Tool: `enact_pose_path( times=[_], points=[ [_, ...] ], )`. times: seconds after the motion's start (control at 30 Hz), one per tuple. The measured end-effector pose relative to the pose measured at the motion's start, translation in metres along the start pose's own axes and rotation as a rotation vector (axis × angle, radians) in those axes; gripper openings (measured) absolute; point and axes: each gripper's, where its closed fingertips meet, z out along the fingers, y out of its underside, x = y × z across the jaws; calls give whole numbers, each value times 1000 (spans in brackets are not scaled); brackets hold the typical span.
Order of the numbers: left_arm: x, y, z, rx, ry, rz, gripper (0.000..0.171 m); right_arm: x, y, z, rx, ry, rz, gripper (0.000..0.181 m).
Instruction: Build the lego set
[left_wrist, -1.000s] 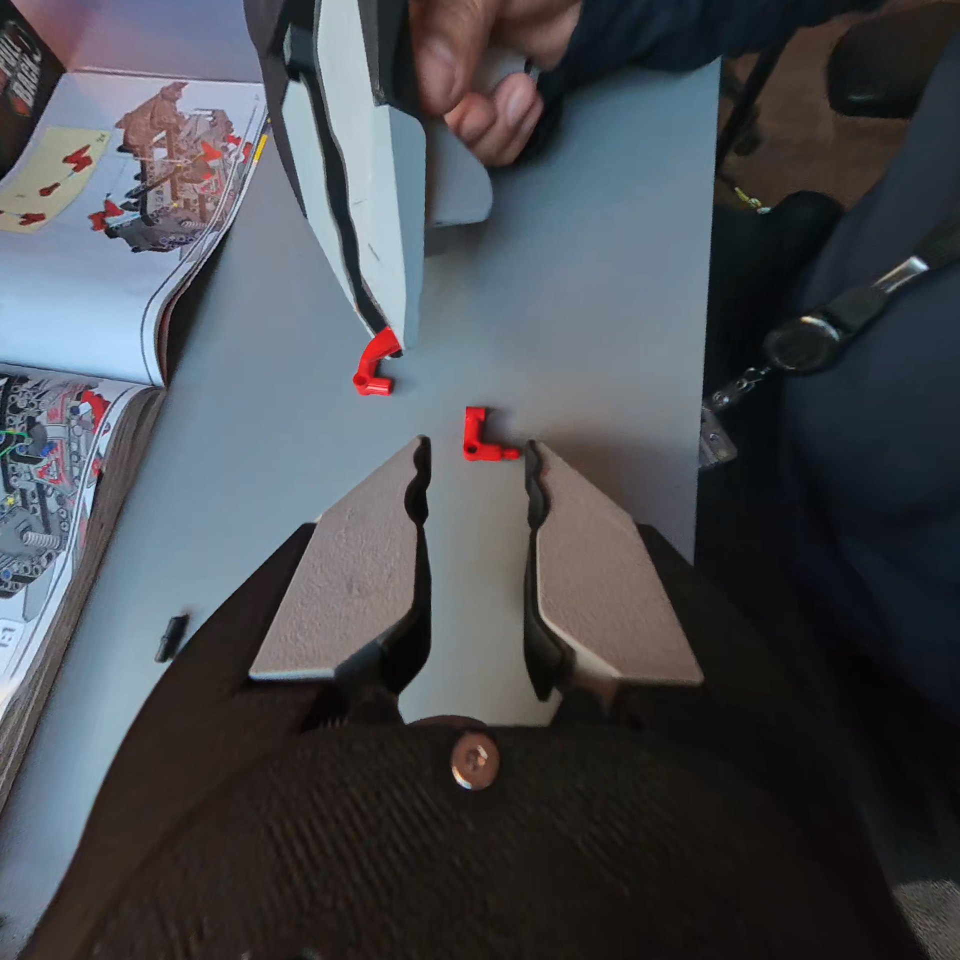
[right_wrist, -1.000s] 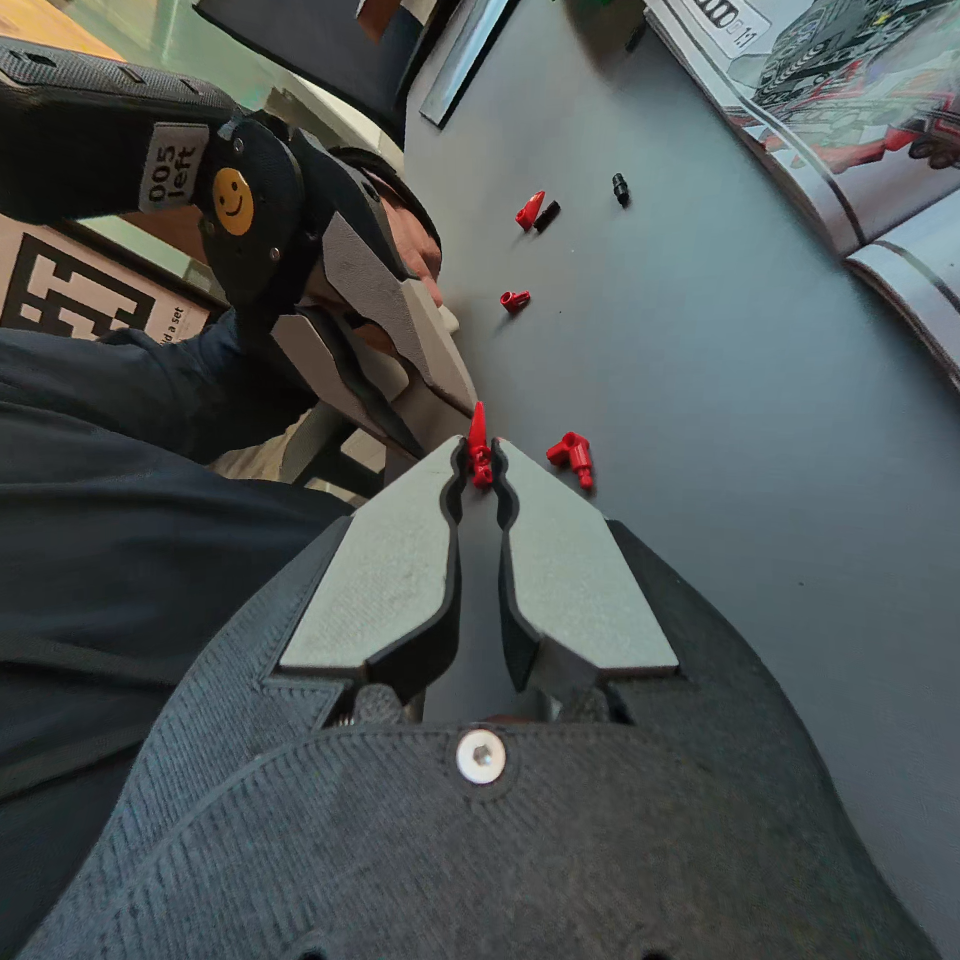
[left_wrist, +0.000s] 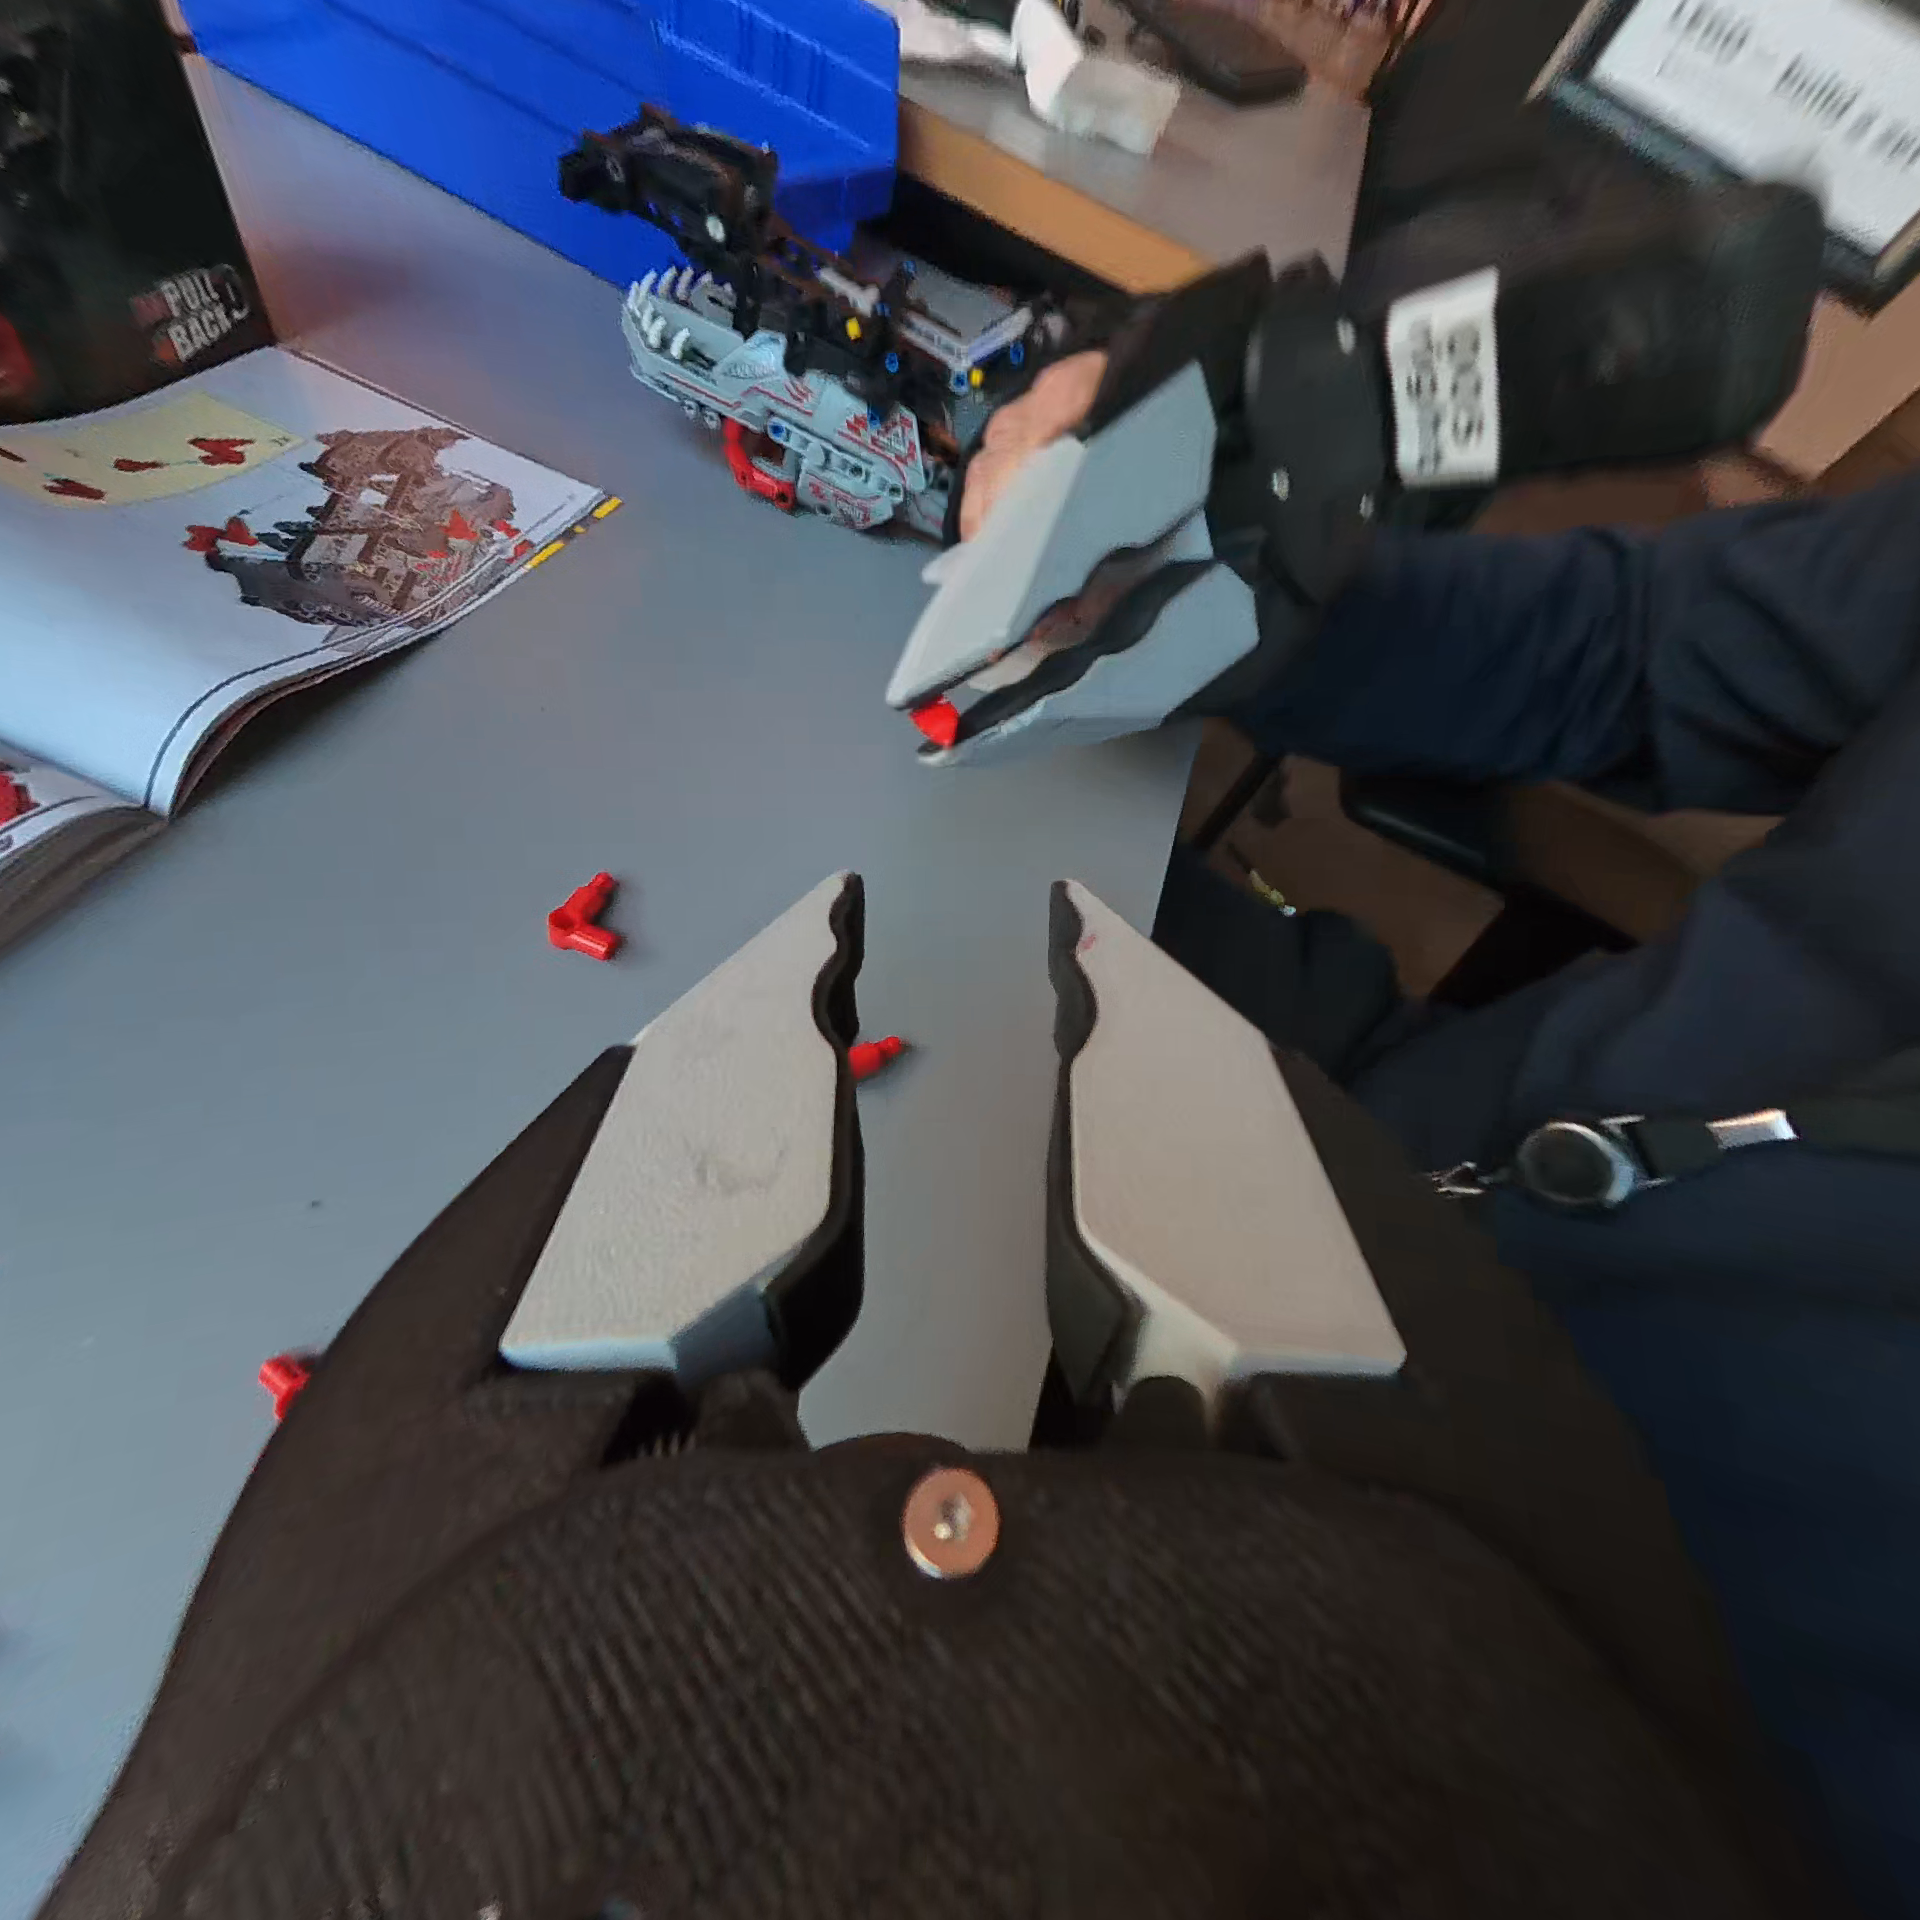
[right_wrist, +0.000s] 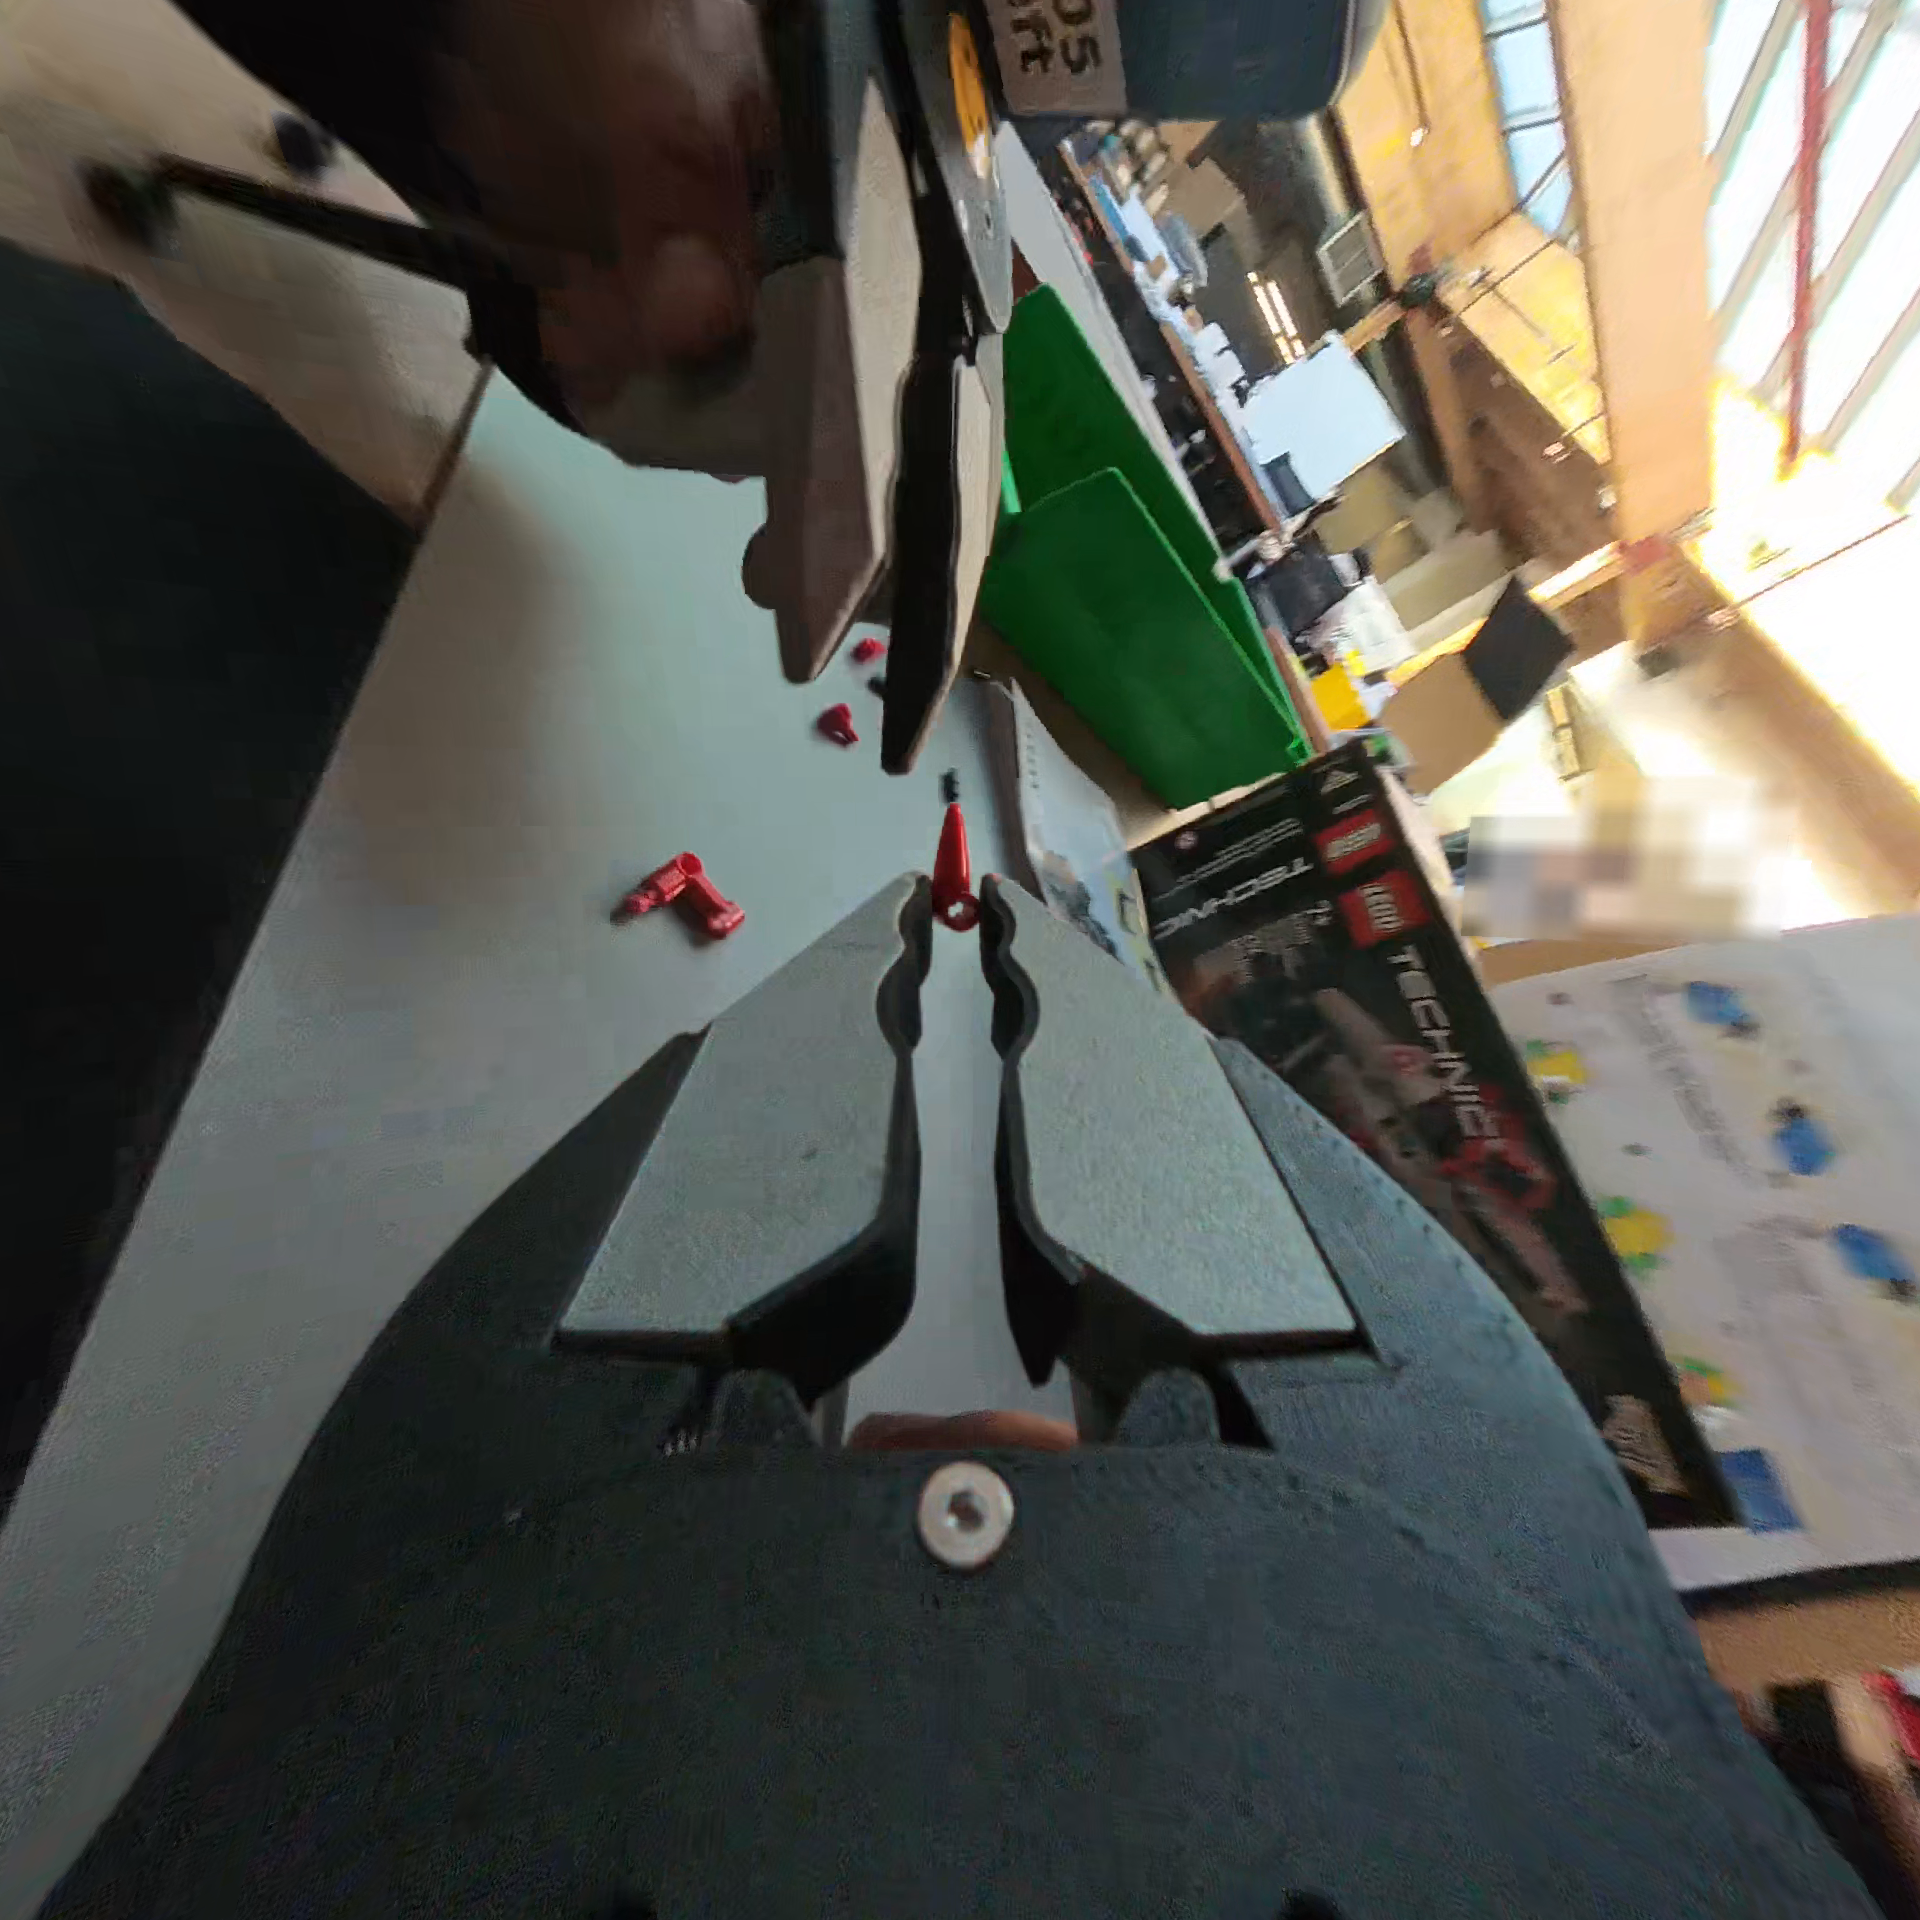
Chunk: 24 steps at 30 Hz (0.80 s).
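Left gripper (left_wrist: 954, 899) is hanging over the grey table (left_wrist: 312, 1091) with its jaws spread apart and nothing between them. A small red pin (left_wrist: 875, 1058) lies on the table, half tucked behind the left finger's inner edge, and another red bit (left_wrist: 283, 1382) peeks out at about 8 o'clock by the gripper body. A red elbow piece (left_wrist: 584, 918) sits at roughly 10 o'clock from the tips. Further out at 1 o'clock the right gripper (left_wrist: 940, 727) is pinched on a red pointed piece (left_wrist: 933, 721), clear of the table; in its own view the red spike pokes out past the tips. The open instruction booklet (left_wrist: 208, 582) is off at 10 o'clock. Way back near 12 o'clock sits the half-built grey and black lego model (left_wrist: 800, 395), with a blue bin (left_wrist: 582, 114) behind it
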Motion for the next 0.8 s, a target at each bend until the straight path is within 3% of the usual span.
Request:
enact_pose_path(
  times=[0.07,0.13,0.2,0.3,0.37,0.43,0.53,0.63,0.7,0.8],
  points=[
    [0,-5,-6,56,54,-82,34,1,2,-1,-30,60,-74,4],
    [-1,-11,-9,99,80,-117,36,0,13,-1,-105,64,21,4],
    [-6,-10,-10,84,23,-35,33,-3,30,0,-191,3,289,5],
    [-12,7,-6,-44,-39,107,36,-22,41,-3,-252,-195,894,5],
    [-9,21,1,-146,10,187,37,-26,29,-5,-157,-322,1265,5],
    [-8,35,7,-237,64,312,37,-24,19,-6,-66,-400,1442,5],
    [-20,49,15,-346,69,462,41,-31,12,-8,-21,-487,1455,5],
    [-26,64,23,-455,87,524,34,-27,-3,-11,72,-527,1374,4],
    [-22,64,27,-460,117,502,24,-25,-8,-13,103,-512,1247,4],
    [-33,58,33,-469,-27,355,20,-24,-8,-16,101,-471,1015,5]
  ],
)
